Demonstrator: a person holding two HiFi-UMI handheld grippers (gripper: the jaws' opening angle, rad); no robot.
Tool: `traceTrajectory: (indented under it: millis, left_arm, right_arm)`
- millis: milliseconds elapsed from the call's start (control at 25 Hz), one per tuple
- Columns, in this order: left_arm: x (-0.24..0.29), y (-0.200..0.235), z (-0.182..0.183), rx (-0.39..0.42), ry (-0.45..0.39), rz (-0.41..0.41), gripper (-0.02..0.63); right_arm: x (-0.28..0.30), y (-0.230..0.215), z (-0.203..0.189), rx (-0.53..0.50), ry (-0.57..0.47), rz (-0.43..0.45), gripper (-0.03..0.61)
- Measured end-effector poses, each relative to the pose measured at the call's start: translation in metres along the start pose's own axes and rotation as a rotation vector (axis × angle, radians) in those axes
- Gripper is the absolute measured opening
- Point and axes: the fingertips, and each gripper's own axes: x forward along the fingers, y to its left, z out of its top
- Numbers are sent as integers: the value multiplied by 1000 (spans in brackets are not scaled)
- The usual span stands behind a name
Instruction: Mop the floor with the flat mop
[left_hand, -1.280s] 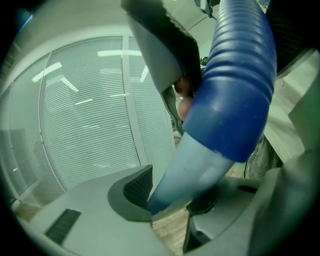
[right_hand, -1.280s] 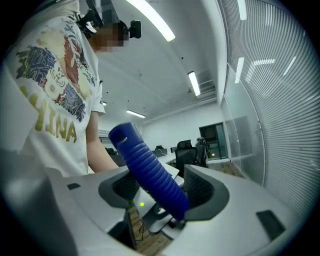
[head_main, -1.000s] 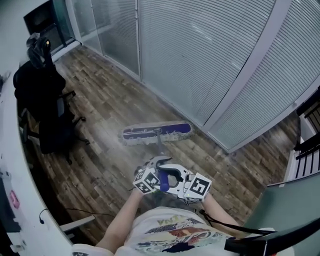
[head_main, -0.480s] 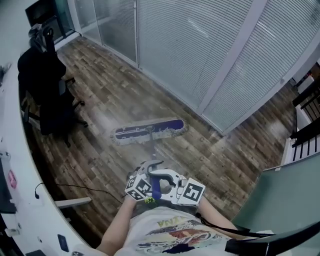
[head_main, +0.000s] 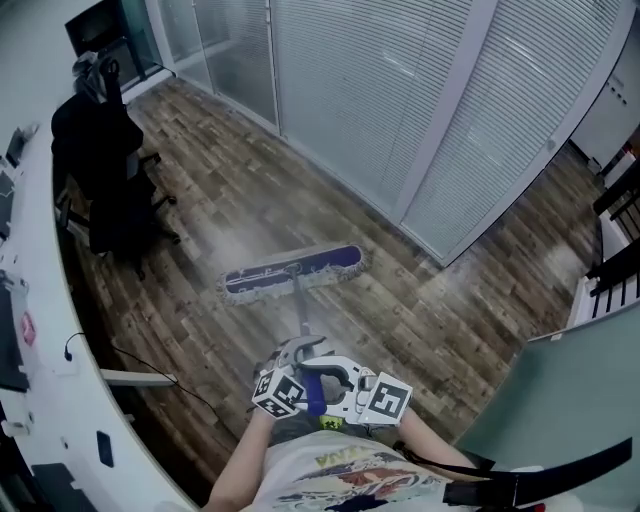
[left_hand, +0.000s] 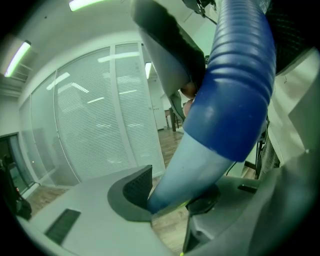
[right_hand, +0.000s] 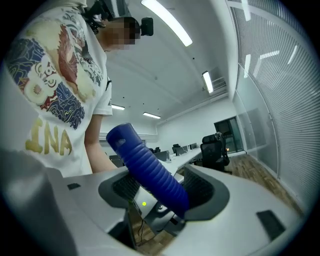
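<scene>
The flat mop (head_main: 292, 270) lay with its blue-edged head flat on the plank floor (head_main: 440, 330), out in the open and a little short of the floor's far edge under the blinded glass wall (head_main: 400, 110). Its pole (head_main: 302, 315) ran back to the person. The left gripper (head_main: 298, 352) was clamped on the pale pole just below the ribbed blue grip (head_main: 314, 392), jaws at a middling width with both pads against the tube. The right gripper (head_main: 325, 378) was closed wider on the grip itself, near its top end. This looked like the middle of a sweeping stroke. To do it well, the head probably ought to stay flat and pressed evenly, with the lower gripper steering and the upper one only pivoting. Each pass should likely overlap the one before and run with the planks. The black office chair (head_main: 110, 190) at the floor's left edge and the thin cable (head_main: 150, 368) trailing near the white surface (head_main: 40, 330) were the likely snags, so the head was best turned short of them. A paler sheen lay around the head; whether wet or glare could not be told. As for writing, the right gripper view showed gold letters "INA" on the person's printed shirt (right_hand: 55, 95), the rest cut off. The cubes carried only square markers, and no brand was legible on the mop.
</scene>
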Motion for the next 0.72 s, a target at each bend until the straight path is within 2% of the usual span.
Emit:
traceTrajectory:
  millis: [120,280,520,720]
  left_arm:
    - [2,-28,4,7,16,9,117]
    - [2,-48,7,5,29,17,114]
    - [9,-42,1,3,32,37,112]
    - [11,-8,8,-38,-22,63,114]
  right_arm:
    - [-20,24,-10,-10,37,37,256]
    - [-31,41,-10,-1,22,70,256]
    - [-33,34,-18,-5,6,120,270]
    - [-19,5,8,14,-81,162,268]
